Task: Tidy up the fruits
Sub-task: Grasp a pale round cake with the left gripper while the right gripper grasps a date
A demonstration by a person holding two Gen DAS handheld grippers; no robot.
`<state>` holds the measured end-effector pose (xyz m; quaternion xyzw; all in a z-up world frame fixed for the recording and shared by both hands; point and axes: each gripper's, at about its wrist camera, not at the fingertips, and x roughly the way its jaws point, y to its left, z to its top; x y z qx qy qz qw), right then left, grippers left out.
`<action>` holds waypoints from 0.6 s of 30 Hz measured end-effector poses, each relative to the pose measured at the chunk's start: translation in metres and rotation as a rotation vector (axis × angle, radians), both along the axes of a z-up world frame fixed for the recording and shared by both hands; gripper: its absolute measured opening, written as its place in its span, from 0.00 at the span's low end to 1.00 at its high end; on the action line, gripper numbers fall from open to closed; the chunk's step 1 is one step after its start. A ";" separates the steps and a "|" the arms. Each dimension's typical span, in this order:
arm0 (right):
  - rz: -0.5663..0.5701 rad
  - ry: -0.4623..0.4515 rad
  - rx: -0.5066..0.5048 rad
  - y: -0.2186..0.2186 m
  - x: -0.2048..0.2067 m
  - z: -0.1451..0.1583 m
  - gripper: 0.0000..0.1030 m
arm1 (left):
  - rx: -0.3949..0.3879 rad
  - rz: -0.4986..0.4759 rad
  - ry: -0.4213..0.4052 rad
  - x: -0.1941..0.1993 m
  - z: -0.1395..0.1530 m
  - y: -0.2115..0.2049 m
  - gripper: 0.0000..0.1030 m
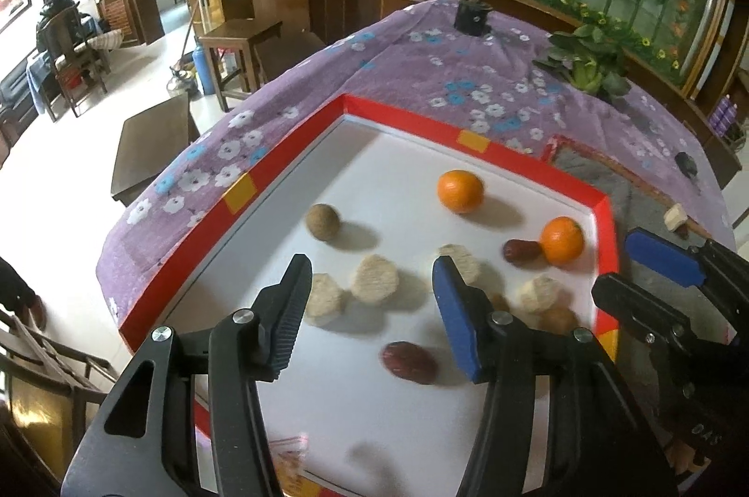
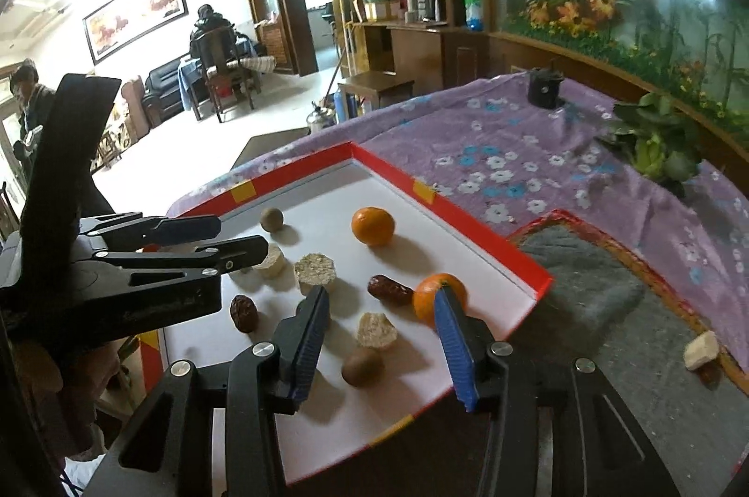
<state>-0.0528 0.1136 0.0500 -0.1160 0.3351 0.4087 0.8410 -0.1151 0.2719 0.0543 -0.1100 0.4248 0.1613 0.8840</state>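
A white tray with a red rim (image 1: 402, 110) (image 2: 468, 216) holds two oranges (image 1: 460, 191) (image 1: 561, 240), two dark red dates (image 1: 409, 362) (image 1: 520, 252), brown round fruits (image 1: 322, 221) (image 2: 363, 366) and several beige puffed pieces (image 1: 374, 279) (image 2: 315, 272). My left gripper (image 1: 372, 267) (image 2: 241, 237) hovers open over the tray's near left part, touching nothing. My right gripper (image 2: 381, 291) (image 1: 622, 263) is open above the tray's near right corner. Below its fingers lie a beige piece (image 2: 376, 330) and a brown fruit. Its right finger hides part of the nearer orange (image 2: 423, 300).
A grey mat (image 2: 585, 277) in a red-edged tray lies right of the white tray, with a beige piece (image 2: 701, 350) on it. On the purple flowered cloth (image 1: 421, 75) sit a leafy vegetable (image 2: 655, 150) and a small black object (image 2: 543, 87). An aquarium stands behind; people are across the room.
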 end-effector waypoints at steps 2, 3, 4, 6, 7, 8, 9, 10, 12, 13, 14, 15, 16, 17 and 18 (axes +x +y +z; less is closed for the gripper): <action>-0.011 -0.007 0.005 -0.011 -0.002 0.002 0.44 | 0.000 -0.014 -0.003 0.003 0.002 -0.008 0.52; -0.021 -0.010 0.005 -0.016 -0.003 0.003 0.44 | 0.000 -0.025 -0.005 0.005 0.004 -0.013 0.52; -0.034 -0.013 0.004 -0.023 -0.004 0.004 0.44 | 0.001 -0.035 -0.007 0.007 0.005 -0.018 0.52; -0.059 -0.015 0.009 -0.038 -0.003 0.005 0.44 | 0.002 -0.060 -0.012 0.012 0.008 -0.031 0.53; -0.072 -0.013 0.011 -0.045 -0.003 0.006 0.44 | -0.001 -0.075 -0.015 0.015 0.010 -0.039 0.52; -0.090 -0.013 0.014 -0.054 -0.002 0.006 0.44 | -0.006 -0.089 -0.017 0.018 0.011 -0.045 0.52; -0.109 -0.015 0.018 -0.063 -0.002 0.007 0.45 | -0.009 -0.099 -0.018 0.020 0.011 -0.051 0.52; -0.121 -0.016 0.023 -0.070 -0.002 0.007 0.45 | -0.012 -0.119 -0.020 0.025 0.012 -0.060 0.52; -0.157 -0.013 0.040 -0.091 0.000 0.007 0.46 | -0.010 -0.142 -0.016 0.031 0.013 -0.074 0.52; -0.177 -0.010 0.046 -0.102 0.002 0.007 0.46 | -0.013 -0.157 -0.014 0.035 0.013 -0.082 0.52; -0.194 -0.008 0.049 -0.111 0.005 0.007 0.46 | -0.015 -0.171 -0.012 0.038 0.014 -0.089 0.52; -0.211 -0.008 0.052 -0.120 0.006 0.007 0.47 | -0.018 -0.188 -0.010 0.042 0.014 -0.097 0.52; -0.229 -0.007 0.054 -0.129 0.008 0.007 0.47 | -0.019 -0.202 -0.009 0.046 0.014 -0.104 0.52; -0.248 -0.005 0.054 -0.139 0.010 0.006 0.47 | -0.021 -0.218 -0.008 0.049 0.015 -0.112 0.52; -0.266 -0.004 0.052 -0.149 0.011 0.006 0.47 | -0.024 -0.237 -0.006 0.054 0.015 -0.122 0.52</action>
